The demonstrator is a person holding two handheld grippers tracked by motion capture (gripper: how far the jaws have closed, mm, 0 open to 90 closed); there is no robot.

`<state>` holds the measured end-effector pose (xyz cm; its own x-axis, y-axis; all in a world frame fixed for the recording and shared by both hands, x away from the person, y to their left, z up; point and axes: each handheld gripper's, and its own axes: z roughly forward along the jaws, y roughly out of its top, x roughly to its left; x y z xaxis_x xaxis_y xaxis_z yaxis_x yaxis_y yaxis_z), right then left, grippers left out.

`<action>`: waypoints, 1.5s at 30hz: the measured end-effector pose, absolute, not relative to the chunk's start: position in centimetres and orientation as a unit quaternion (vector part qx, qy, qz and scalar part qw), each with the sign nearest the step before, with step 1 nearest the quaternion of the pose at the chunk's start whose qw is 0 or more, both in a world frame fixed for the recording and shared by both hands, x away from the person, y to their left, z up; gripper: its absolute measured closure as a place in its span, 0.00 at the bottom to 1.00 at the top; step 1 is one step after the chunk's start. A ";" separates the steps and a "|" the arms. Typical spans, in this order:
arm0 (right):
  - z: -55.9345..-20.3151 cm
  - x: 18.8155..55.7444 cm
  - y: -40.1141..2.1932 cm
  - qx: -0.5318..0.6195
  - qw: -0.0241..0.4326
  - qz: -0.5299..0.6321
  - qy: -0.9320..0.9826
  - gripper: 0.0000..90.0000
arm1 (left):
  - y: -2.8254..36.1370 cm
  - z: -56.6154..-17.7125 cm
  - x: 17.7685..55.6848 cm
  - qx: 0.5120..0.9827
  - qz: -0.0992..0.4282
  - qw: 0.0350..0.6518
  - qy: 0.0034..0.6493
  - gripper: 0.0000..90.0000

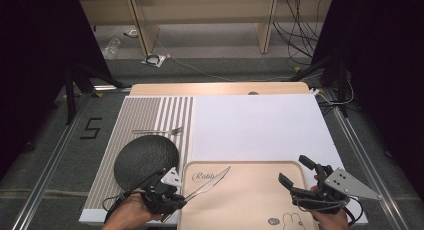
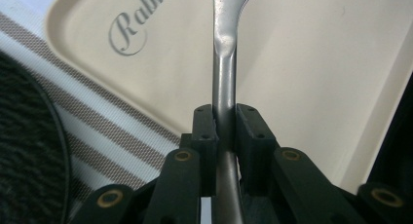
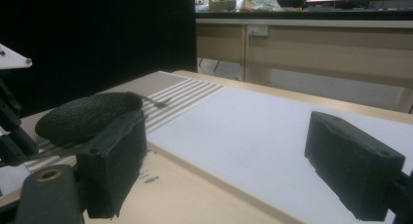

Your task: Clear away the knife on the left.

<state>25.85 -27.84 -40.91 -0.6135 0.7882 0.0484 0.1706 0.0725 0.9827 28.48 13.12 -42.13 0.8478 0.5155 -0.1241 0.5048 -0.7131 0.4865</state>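
A silver table knife (image 1: 210,182) is clamped by its handle in my left gripper (image 1: 179,200), which is shut on it at the near left corner of the beige tray (image 1: 250,205). The blade slants up and right over the word printed on the tray. In the left gripper view the handle (image 2: 225,87) runs straight up between the closed jaws (image 2: 225,131) above the tray floor (image 2: 316,63). My right gripper (image 1: 293,171) hovers open over the tray's right side, its pads (image 3: 114,160) wide apart with nothing between them.
A black round plate (image 1: 145,160) lies on the striped placemat (image 1: 150,115) left of the tray, with a fork (image 1: 160,131) just beyond it. A white mat (image 1: 260,125) covers the table behind the tray. The plate (image 3: 87,114) and fork (image 3: 155,103) are also in the right gripper view.
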 end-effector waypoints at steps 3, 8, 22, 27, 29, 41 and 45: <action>-40.9 25.9 -27.9 0.349 0.266 0.587 0.680 0.18 | 12.3 -42.3 28.2 0.929 0.006 0.256 0.268 0.88; -40.9 25.9 -27.9 0.349 0.267 0.587 0.680 0.18 | 11.3 -42.5 27.9 0.931 0.001 0.257 0.259 0.88; -40.9 25.9 -27.8 0.349 0.265 0.587 0.680 0.18 | 8.4 -43.4 27.4 0.944 -0.017 0.231 0.237 0.88; -40.9 25.8 -27.9 0.349 0.266 0.585 0.682 0.18 | 7.4 -43.8 27.2 0.949 -0.023 0.221 0.226 0.88; -40.9 25.9 -27.8 0.348 0.266 0.588 0.680 0.18 | 7.1 -44.0 27.1 0.950 -0.026 0.217 0.225 0.88; -40.9 25.8 -27.8 0.346 0.266 0.588 0.681 0.18 | 5.3 -45.2 26.0 0.960 -0.031 0.175 0.216 0.88; -40.9 25.8 -27.8 0.347 0.266 0.588 0.681 0.18 | 5.3 -45.5 25.8 0.960 -0.036 0.170 0.219 0.88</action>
